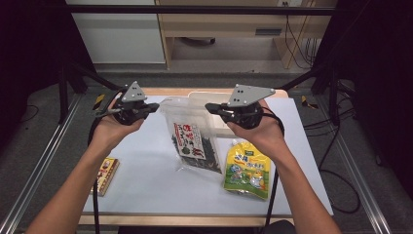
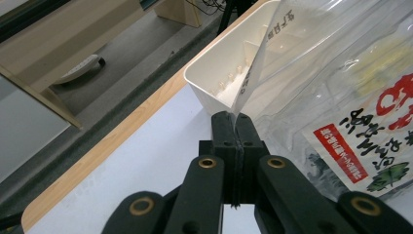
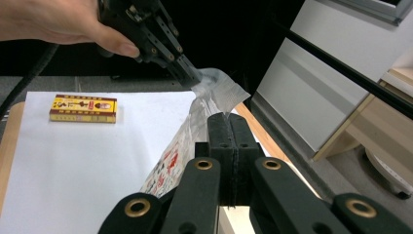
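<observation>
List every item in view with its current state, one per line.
Left claw: shut on the seaweed bag's top edge.
Right claw: shut on the same bag's top edge.
Seaweed bag: clear, top held up between both claws, bottom on the table.
White bin: upright, open top, behind the bag.
Yellow snack pouch: lying flat, untouched.
Small yellow box: lying flat near the table's left edge.
</observation>
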`<state>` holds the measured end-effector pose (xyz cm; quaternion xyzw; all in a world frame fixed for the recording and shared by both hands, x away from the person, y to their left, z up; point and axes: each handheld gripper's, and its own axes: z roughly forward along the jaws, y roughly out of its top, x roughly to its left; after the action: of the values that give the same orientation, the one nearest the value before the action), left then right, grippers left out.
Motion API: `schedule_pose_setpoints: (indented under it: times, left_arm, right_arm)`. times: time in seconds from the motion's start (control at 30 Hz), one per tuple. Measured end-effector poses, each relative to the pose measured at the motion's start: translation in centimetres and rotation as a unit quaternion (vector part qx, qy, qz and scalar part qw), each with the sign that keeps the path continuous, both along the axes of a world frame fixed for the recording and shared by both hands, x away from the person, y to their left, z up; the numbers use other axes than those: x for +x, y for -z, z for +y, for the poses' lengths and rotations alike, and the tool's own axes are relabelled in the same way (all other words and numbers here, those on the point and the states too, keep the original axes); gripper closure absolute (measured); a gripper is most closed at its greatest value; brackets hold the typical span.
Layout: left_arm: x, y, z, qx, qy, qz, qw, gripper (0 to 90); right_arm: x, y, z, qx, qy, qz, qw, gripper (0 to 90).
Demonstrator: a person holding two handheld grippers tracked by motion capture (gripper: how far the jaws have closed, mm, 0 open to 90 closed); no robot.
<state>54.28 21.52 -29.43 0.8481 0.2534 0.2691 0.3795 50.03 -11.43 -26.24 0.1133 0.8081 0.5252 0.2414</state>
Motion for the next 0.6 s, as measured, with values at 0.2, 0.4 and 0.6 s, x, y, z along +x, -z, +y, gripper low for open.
schedule_pose_setpoints:
  times: [0.2, 0.4, 0.6]
  left_arm:
    - [-1.3, -1.1, -0.9, 0.017, 0.000, -0.017, 0.9997, 90.0]
    - [-2.6, -2.4, -1.2, 0.031, 0.003, -0.035, 0.9989, 90.0]
    - [-3.6, -2.6, -1.7, 0.045, 0.012, -0.054, 0.9975, 90.0]
  right_arm:
    - [-0.1, -0.1, -1.4, 0.001, 0.008, 0.021, 0.9997, 90.0]
    - [-0.1, -0.3, -2.4, -0.017, 0.012, 0.036, 0.9991, 85.7]
    - [0.1, -0.1, -3.1, -0.052, 0.030, 0.035, 0.9976, 58.8]
